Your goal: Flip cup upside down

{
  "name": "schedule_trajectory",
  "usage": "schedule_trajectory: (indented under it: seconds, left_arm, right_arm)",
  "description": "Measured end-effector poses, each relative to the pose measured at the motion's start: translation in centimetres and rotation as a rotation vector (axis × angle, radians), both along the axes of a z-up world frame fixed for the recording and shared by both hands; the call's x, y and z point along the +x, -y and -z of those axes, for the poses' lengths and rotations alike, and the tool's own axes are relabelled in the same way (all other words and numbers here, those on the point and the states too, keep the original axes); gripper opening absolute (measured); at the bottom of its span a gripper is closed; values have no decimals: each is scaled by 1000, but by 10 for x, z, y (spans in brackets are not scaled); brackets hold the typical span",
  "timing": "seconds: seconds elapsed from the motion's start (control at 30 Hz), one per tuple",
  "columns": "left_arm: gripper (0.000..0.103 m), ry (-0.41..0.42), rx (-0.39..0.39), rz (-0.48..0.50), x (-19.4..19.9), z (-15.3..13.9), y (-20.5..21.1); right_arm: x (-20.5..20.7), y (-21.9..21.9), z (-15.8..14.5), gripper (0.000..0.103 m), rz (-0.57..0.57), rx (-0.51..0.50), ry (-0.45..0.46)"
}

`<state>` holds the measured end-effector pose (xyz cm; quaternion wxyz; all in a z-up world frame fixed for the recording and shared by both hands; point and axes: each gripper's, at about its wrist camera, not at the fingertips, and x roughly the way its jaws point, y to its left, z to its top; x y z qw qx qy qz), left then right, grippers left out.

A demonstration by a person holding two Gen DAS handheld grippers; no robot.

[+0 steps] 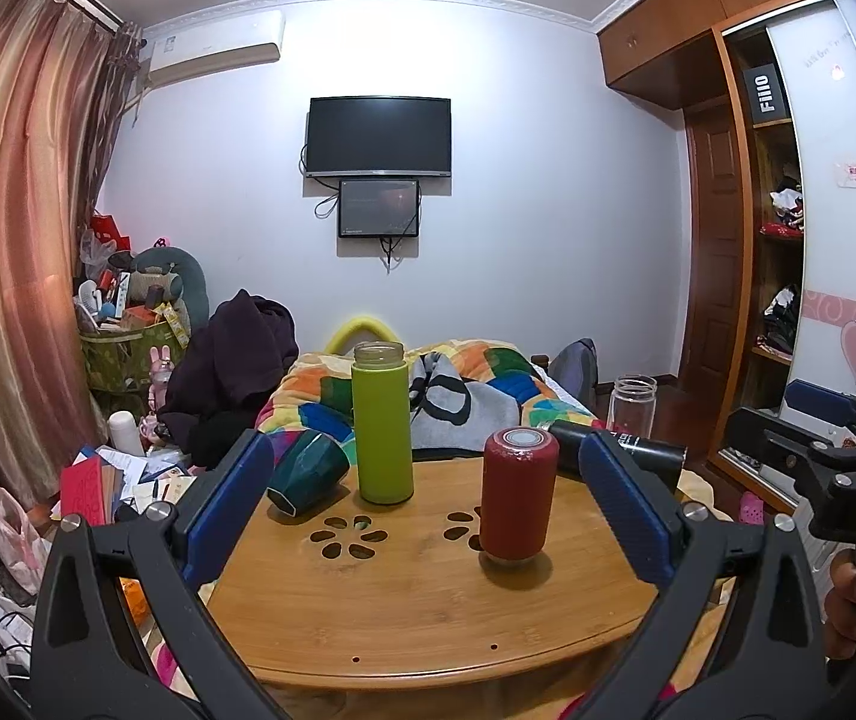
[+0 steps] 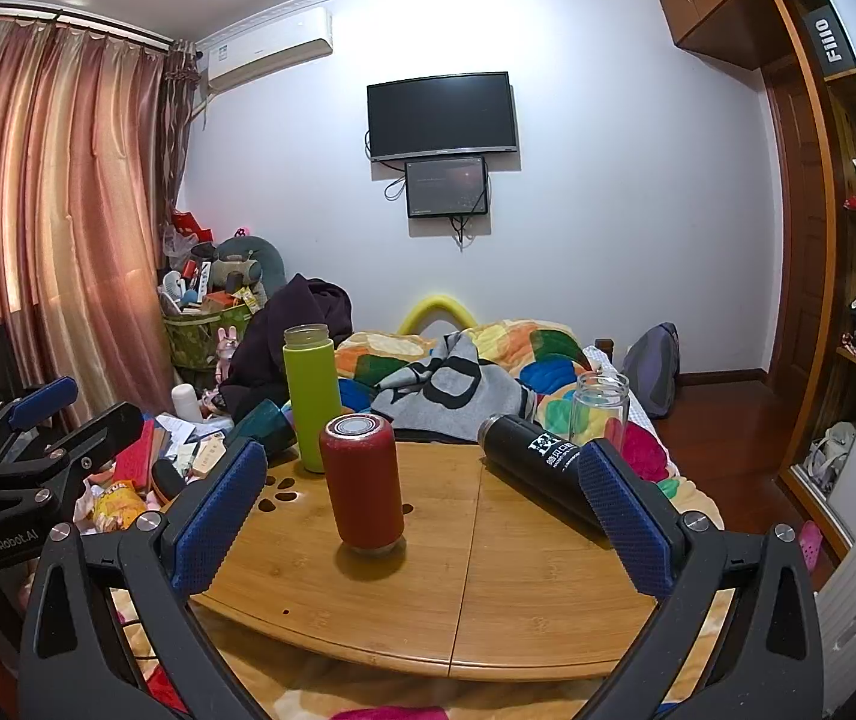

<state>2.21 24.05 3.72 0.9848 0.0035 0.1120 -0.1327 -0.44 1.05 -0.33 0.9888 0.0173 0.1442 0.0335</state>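
A red cup (image 1: 519,493) stands upside down on the bamboo table (image 1: 428,618), base up; it also shows in the right wrist view (image 2: 363,482). A light green cup (image 1: 381,423) stands upright with its mouth up, also seen in the right wrist view (image 2: 310,396). A dark green cup (image 1: 306,471) lies on its side at the table's left edge. A black bottle (image 2: 538,471) lies on its side at the right. My left gripper (image 1: 428,516) is open and empty, back from the cups. My right gripper (image 2: 422,519) is open and empty.
A clear glass jar (image 2: 600,411) stands at the table's far right edge. A bed with a colourful quilt (image 2: 487,366) lies behind the table. Clutter and papers (image 1: 122,474) fill the floor at left. A wardrobe (image 1: 787,240) stands at right.
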Motion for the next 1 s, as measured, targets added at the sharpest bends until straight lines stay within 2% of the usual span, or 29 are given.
schedule_trajectory:
  seconds: [1.0]
  left_arm:
    - [103,-18,-2,26,0,2,2]
  right_arm:
    - [-1,-1,5,103,5,9,-8]
